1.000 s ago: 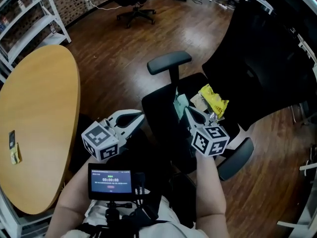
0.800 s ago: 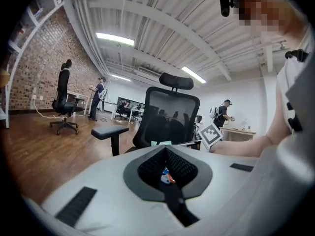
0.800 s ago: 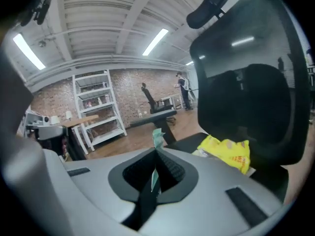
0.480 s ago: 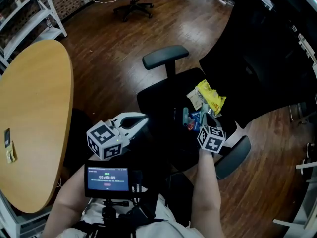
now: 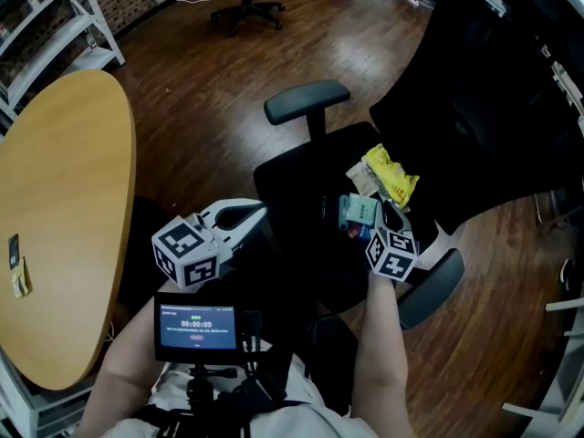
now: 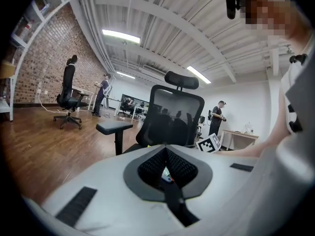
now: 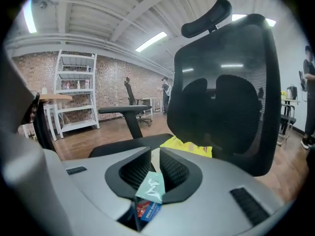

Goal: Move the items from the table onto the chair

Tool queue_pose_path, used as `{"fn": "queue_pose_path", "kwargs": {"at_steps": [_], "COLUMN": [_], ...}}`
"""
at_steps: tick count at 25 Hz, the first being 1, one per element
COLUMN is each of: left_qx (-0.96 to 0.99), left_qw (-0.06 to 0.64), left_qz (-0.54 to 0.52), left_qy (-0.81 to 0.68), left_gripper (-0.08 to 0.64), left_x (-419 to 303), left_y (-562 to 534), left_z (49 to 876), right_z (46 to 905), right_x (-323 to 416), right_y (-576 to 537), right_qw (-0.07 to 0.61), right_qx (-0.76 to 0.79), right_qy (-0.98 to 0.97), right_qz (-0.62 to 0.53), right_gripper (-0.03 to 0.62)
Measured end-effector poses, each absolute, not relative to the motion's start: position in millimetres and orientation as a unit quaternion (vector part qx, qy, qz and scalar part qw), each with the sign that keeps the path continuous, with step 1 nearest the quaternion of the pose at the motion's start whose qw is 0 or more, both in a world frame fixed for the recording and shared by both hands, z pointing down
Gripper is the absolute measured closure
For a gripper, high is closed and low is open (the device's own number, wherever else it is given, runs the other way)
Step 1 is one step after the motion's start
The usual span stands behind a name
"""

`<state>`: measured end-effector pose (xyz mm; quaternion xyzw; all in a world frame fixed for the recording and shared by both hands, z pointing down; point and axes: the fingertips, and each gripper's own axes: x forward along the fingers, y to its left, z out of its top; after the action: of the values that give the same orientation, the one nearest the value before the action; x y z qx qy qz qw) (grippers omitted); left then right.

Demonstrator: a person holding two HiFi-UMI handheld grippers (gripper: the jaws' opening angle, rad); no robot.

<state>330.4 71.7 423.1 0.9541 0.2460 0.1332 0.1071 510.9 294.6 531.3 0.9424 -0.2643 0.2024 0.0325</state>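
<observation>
The black office chair's seat holds a yellow packet and a beige packet near the backrest. My right gripper is low over the seat, just in front of them. Its jaws have just been opening, and a gap shows between the tips. A teal packet and a red-and-blue one lie loose between the jaws, deep towards the throat; the teal packet rests on the seat. My left gripper hovers at the seat's near left edge, shut with nothing in it.
The oval wooden table is at the left with two small items near its edge. The chair's armrests flank the seat, and its tall backrest rises behind. A metal shelf stands far left.
My right gripper has come down and forward onto the seat with the teal packet, and its jaws have parted. The left gripper has hardly moved.
</observation>
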Motion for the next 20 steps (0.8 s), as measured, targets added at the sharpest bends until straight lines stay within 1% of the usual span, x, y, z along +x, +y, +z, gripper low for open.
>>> {"fn": "queue_pose_path", "kwargs": {"at_steps": [5,7,8,13,16,20], "left_qx": [0.958,0.959,0.96,0.965,0.969,0.975], "left_qw": [0.109,0.109,0.11,0.114,0.11,0.093], "left_qz": [0.12,0.111,0.108,0.096,0.09,0.06], "left_qy": [0.236,0.235,0.233,0.218,0.202,0.192], "left_gripper": [0.549,0.549,0.549,0.549,0.549,0.549], "left_x": [330,332,332,327,321,307], "left_y": [62,58,55,40,31,19], "left_z": [413,406,402,383,367,322], "right_z": [514,503,498,469,436,381], "right_x": [501,496,491,444,418,386], "right_y": [270,256,245,164,120,73], "right_qw": [0.01,-0.002,-0.006,-0.012,-0.019,-0.019], "right_qx": [0.932,0.926,0.92,0.871,0.84,0.801], "right_qy": [-0.314,-0.337,-0.353,-0.469,-0.529,-0.594], "right_qz": [0.18,0.172,0.168,0.146,0.117,0.07], "right_gripper": [0.538,0.58,0.585,0.588,0.592,0.592]}}
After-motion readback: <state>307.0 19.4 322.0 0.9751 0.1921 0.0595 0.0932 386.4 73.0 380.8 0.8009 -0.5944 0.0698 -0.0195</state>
